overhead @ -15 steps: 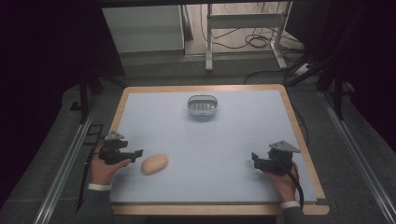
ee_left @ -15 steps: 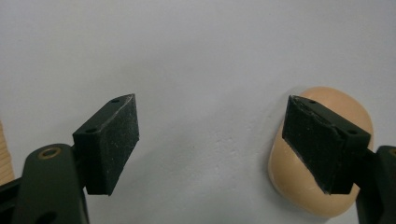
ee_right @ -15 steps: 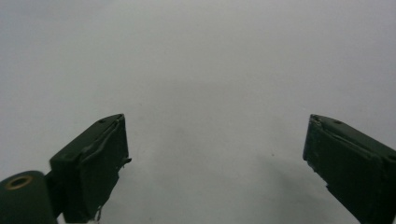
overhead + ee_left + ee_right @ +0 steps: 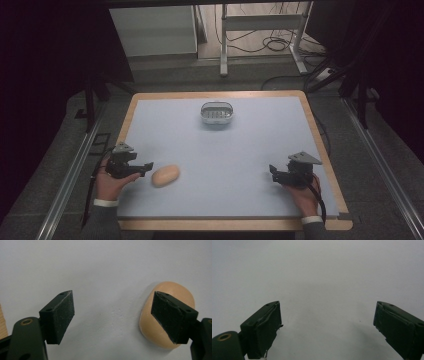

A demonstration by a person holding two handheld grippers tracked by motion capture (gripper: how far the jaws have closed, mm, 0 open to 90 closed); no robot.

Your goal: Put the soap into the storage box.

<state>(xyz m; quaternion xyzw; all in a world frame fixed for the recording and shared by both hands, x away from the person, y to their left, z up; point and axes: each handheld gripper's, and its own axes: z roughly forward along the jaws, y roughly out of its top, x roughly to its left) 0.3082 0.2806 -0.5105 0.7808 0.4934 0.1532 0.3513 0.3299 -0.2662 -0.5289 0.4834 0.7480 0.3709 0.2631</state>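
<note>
A tan bread roll (image 4: 165, 175) lies on the pale blue table mat (image 4: 220, 155) at the near left. My left gripper (image 4: 148, 165) rests just left of it, open, jaws aimed at the roll. In the left gripper view the roll (image 4: 172, 305) sits behind the right-hand jaw, and nothing is between the jaws of the left gripper (image 4: 113, 315). My right gripper (image 4: 273, 171) sits at the near right, open over bare mat. In the right gripper view the right gripper (image 4: 328, 325) has wide-spread jaws with nothing between them.
A small oval metal basket (image 4: 217, 113) stands at the far middle of the mat. The wooden table edge (image 4: 320, 140) frames the mat. Beyond the table are white table legs (image 4: 223, 40) and cables on the floor.
</note>
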